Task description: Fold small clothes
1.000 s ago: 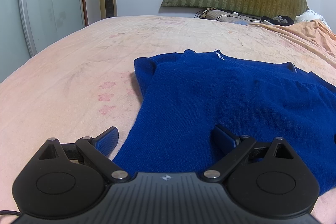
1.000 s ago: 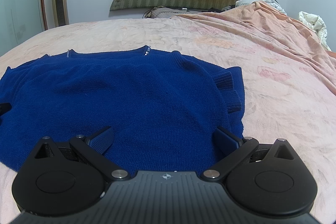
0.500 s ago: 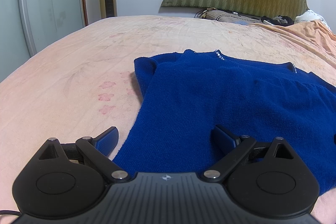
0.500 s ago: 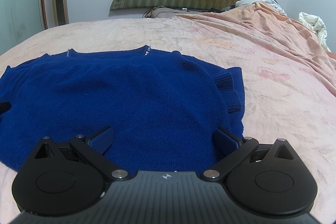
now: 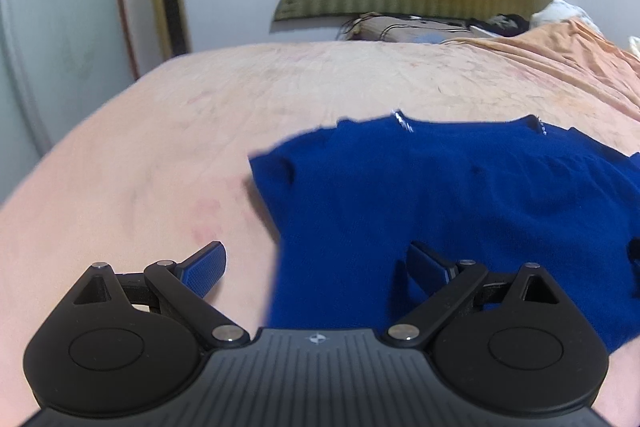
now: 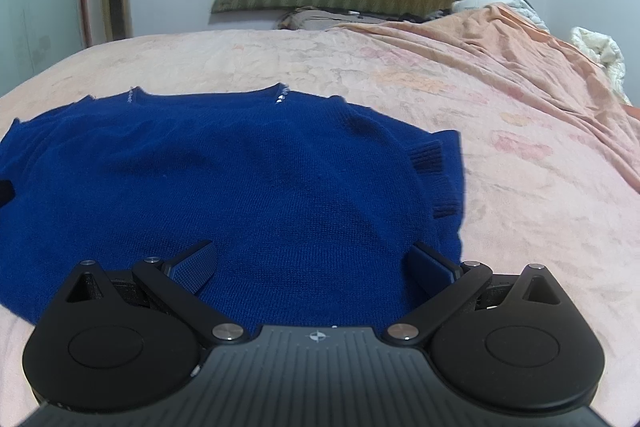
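Left wrist view: my left gripper [image 5: 316, 267] gapes empty over the blue sweater [image 5: 460, 211], mid-frame on the pink bedspread [image 5: 160, 147]. My right gripper [image 6: 312, 263] gapes too. Pinching one knit layer could drag the folded sleeve [image 6: 436, 163] loose.

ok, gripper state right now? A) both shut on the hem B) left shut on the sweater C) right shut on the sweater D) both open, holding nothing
D: the left gripper and the right gripper both show their fingers spread wide, with the blue sweater lying flat on the bed between and beyond them, not pinched.
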A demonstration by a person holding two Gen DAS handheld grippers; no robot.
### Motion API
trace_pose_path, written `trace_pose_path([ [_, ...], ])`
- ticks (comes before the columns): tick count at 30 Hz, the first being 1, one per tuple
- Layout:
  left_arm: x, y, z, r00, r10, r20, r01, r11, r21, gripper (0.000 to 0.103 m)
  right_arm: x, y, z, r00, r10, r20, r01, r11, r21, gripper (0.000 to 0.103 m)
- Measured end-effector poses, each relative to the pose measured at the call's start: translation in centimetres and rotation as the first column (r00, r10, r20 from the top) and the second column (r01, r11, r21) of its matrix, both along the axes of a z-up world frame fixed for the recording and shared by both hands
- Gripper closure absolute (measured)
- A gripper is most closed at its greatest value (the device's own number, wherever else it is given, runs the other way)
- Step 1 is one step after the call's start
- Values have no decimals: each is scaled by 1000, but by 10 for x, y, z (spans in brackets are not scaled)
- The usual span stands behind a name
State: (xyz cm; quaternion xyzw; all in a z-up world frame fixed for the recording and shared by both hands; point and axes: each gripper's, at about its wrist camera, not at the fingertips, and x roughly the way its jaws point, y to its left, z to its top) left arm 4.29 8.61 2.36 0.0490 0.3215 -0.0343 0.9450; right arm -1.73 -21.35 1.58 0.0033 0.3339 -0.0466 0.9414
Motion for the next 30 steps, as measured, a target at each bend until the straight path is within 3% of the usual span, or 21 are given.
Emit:
trace_pose_path([
  [3,18,22,10,1000,-23,-16,22,999,-38,5,-12,14,13,998,-3,62,3,1000,-10,1],
  [9,54,54,14,995,-52,-82,44,995,-90,5,-38,76,42,965,205,161,-197,978,-62,0],
  [12,74,66,9,982,-101,-161,71,980,-187,5,-46,113,45,939,308,154,-301,951,-69,1],
  [15,93,80,0,960,-172,-221,88,935,-343,5,-56,155,38,901,421,101,-405,902,-148,2],
  [18,113,83,-8,939,-228,-257,89,884,-460,5,-68,196,22,871,489,47,-446,828,-340,4],
  [25,151,65,-17,916,-309,-257,114,812,-572,6,-64,259,-6,849,528,25,-407,682,-608,7],
  [28,165,53,-18,922,-297,-247,107,811,-576,7,-47,275,-8,850,526,26,-403,681,-612,22],
  [30,173,45,-18,926,-287,-246,107,823,-557,30,-36,282,-11,849,529,18,-411,681,-606,49],
])
